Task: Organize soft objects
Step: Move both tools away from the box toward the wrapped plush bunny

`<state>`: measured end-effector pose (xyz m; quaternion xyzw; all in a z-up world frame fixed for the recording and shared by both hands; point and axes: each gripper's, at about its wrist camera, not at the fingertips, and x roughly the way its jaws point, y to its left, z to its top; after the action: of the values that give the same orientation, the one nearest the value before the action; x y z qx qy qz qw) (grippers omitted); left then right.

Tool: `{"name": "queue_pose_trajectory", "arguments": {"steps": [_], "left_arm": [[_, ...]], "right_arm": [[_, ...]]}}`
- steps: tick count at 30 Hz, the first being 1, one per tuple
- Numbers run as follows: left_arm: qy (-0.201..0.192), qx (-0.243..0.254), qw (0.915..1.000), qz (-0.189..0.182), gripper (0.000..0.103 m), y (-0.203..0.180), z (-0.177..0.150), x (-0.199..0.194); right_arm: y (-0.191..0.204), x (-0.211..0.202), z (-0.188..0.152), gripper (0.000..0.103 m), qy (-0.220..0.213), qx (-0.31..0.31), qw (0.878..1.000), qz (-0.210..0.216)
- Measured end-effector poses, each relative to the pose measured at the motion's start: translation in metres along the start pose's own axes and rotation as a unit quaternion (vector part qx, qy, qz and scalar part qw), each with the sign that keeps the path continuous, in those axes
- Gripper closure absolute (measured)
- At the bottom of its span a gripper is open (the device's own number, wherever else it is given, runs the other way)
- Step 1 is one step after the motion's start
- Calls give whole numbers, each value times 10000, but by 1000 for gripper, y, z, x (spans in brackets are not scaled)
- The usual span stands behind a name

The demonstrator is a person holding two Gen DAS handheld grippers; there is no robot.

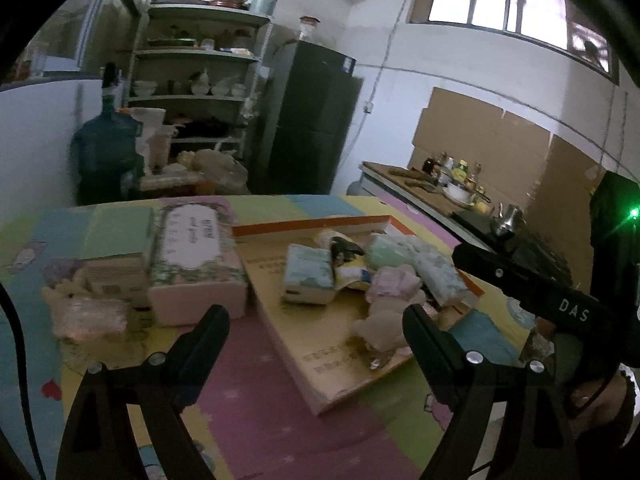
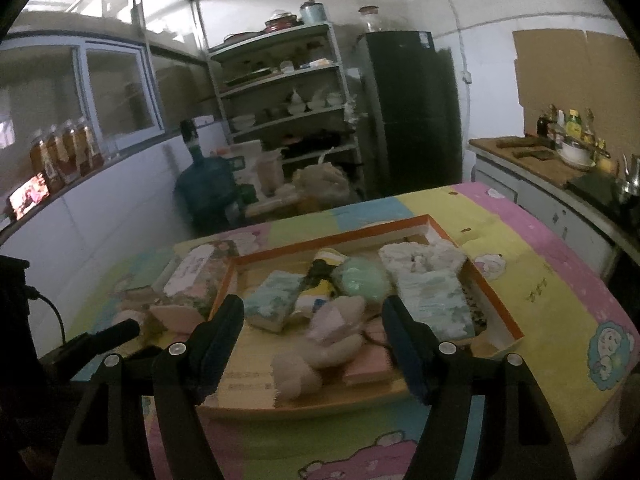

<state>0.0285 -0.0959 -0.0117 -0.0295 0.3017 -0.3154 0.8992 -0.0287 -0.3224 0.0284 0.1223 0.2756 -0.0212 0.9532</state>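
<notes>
A shallow cardboard tray with an orange rim (image 1: 312,226) (image 2: 332,236) lies on the colourful mat. It holds a blue-white tissue pack (image 1: 308,276) (image 2: 276,300), a green soft bundle (image 1: 384,250) (image 2: 360,278), a pale patterned pack (image 1: 440,272) (image 2: 432,300) and a beige and pink plush toy (image 1: 380,326) (image 2: 320,344). My left gripper (image 1: 316,320) is open over the tray's near left part, holding nothing. My right gripper (image 2: 312,316) is open too, its fingers on either side of the plush toy but apart from it.
Left of the tray stand a floral tissue box (image 1: 192,256) (image 2: 196,276), a white box (image 1: 116,276) and a plastic-wrapped packet (image 1: 88,312). The right gripper's black body (image 1: 560,300) fills the right edge. Behind are shelves, a fridge, a water jug and a counter.
</notes>
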Motion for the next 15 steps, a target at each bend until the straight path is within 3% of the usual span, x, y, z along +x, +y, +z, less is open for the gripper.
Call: {"name": "queue_pose_trajectory", "arguments": {"steps": [15], "left_arm": [[-252,-239,9989,299,15,44,-9,-38]], "right_arm": [[53,7,-7,30,82,-298,9993,224]]}}
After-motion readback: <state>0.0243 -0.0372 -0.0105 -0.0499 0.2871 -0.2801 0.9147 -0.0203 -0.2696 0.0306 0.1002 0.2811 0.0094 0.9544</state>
